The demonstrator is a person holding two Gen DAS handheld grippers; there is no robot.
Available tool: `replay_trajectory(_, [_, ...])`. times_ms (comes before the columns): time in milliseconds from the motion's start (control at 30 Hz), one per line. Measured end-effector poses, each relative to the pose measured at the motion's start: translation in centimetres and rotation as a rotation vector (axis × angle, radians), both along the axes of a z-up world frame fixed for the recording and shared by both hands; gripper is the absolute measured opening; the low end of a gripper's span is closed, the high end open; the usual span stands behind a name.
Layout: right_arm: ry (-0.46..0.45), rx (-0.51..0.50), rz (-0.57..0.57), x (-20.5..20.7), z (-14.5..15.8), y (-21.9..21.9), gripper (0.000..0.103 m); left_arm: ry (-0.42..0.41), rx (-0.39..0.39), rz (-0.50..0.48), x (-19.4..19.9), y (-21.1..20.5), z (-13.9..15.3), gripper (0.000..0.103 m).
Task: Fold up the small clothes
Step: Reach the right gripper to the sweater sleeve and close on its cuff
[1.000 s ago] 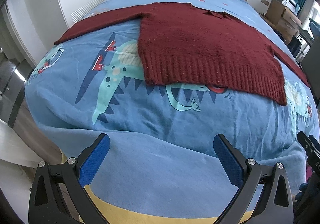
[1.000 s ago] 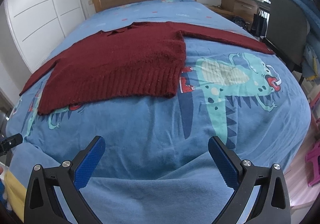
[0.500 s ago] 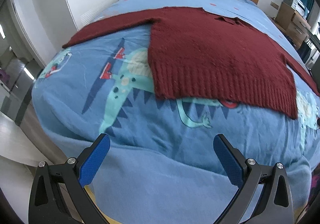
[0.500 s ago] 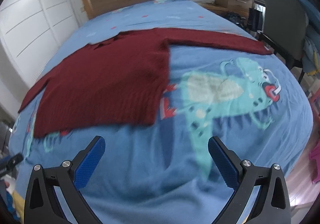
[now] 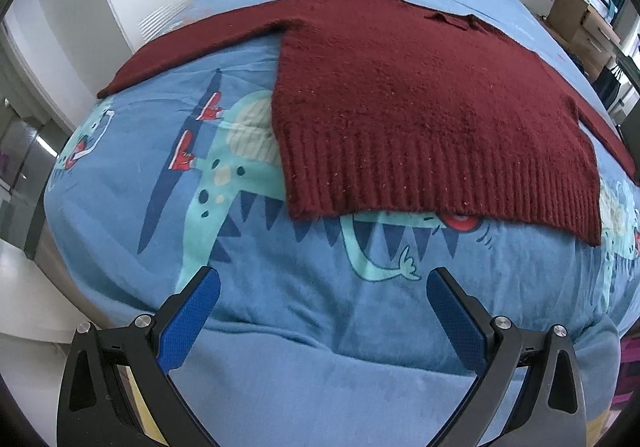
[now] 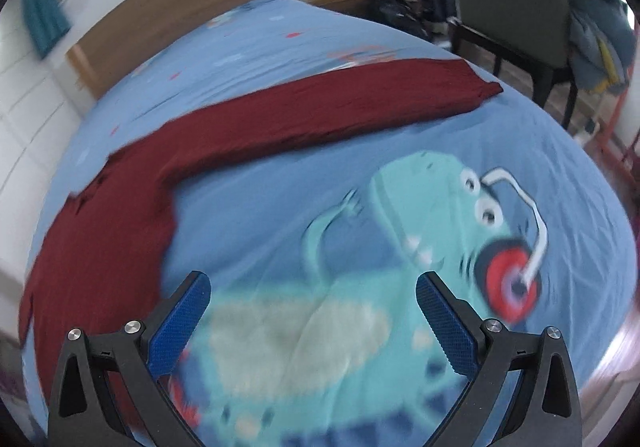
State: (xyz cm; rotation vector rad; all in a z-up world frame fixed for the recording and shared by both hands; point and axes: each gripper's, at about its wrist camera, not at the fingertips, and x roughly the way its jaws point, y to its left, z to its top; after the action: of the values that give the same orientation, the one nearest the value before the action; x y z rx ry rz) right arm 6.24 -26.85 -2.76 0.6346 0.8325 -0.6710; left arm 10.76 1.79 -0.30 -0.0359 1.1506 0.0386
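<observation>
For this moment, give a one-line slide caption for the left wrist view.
Open left gripper faces a flat dark red knit sweater on a dinosaur-print bedspread.

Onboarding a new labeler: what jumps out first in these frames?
A dark red sweater lies spread flat in the middle of the bed, one sleeve stretched toward the bed's edge. Under it is a blue bedspread printed with a teal cartoon dinosaur. Both the left gripper and the right gripper hang over the near part of the bed with jaws wide open, holding nothing.
</observation>
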Motion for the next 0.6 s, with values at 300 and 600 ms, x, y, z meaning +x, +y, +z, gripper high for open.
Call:
replay_trajectory(300, [-0.064,0.137,-0.182,0.8,-3.0,-10.5,0.092,0.033,0.006,0.0,2.4,-0.4,-0.7,0.102])
replay_trajectory(600, [-0.238,0.208,-0.316,0.3,-3.2,-18.3,0.071,0.071,0.023,0.023,3.6,0.3,-1.5,0.102])
